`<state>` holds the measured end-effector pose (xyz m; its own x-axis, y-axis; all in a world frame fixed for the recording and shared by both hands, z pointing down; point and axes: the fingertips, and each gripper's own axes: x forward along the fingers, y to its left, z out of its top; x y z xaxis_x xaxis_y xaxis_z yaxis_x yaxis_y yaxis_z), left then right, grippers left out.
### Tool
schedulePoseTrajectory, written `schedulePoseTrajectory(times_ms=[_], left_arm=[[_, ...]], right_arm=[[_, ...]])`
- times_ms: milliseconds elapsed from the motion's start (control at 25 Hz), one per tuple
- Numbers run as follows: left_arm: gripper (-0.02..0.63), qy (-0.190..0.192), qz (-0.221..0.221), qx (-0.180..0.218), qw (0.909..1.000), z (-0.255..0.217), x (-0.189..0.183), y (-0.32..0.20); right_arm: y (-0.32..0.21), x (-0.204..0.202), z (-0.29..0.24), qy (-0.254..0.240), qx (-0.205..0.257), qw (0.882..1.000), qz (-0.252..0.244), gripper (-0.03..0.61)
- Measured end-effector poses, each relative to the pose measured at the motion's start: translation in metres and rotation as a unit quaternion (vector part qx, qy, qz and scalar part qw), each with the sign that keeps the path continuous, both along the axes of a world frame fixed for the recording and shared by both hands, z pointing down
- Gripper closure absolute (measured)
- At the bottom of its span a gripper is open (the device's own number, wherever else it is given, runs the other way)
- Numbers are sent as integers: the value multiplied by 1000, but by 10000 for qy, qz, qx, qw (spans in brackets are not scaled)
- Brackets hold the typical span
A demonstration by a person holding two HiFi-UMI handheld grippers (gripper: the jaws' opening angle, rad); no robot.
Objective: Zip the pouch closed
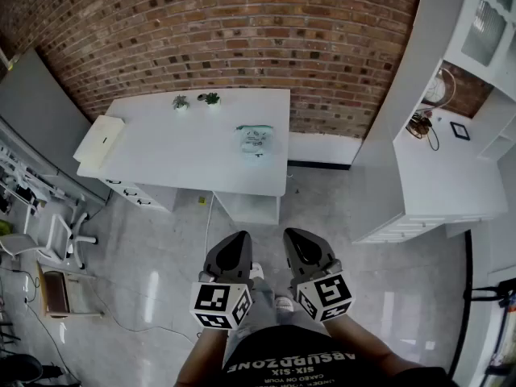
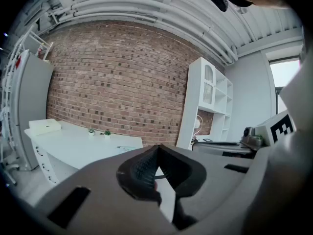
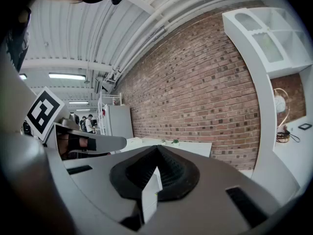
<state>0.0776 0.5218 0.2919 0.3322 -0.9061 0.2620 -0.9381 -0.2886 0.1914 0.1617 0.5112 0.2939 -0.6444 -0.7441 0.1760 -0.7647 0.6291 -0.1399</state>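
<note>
The left gripper (image 1: 235, 242) and the right gripper (image 1: 300, 240) are held side by side and close together, low in front of the person's black shirt (image 1: 289, 369), over the grey floor (image 1: 161, 256), both pointing forward. In each gripper's own view the dark ribbed pads meet at a single seam with nothing caught between them, so both pairs of jaws are pressed together and empty. The pouch (image 1: 256, 139), pale with a greenish tint, lies flat on the white table (image 1: 177, 151), well ahead of both grippers and roughly in line with the gap between them, near the table edge that sits on the right gripper's side. It is untouched, and whether its zipper is open cannot be made out from here. Beyond the pouch, further from the grippers and toward the left gripper's side, two small potted plants (image 1: 196, 100) stand by the brick wall (image 1: 242, 31). A white box (image 1: 100, 140) rests on the far end of the table, well off to the left of the left gripper. A white shelf unit (image 1: 451, 135) with a counter stands to the right of the right gripper, and a chair (image 1: 56, 232) stands on the floor to the left of the left gripper.
</note>
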Motion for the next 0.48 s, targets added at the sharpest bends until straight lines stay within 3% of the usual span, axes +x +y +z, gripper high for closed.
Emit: schedulePoseTrajectory(times_ms=[480], left_arm=[[607, 18, 244, -4, 9997, 10, -40, -72]], right_arm=[[-72, -46, 10, -98, 19, 9999, 79, 580]])
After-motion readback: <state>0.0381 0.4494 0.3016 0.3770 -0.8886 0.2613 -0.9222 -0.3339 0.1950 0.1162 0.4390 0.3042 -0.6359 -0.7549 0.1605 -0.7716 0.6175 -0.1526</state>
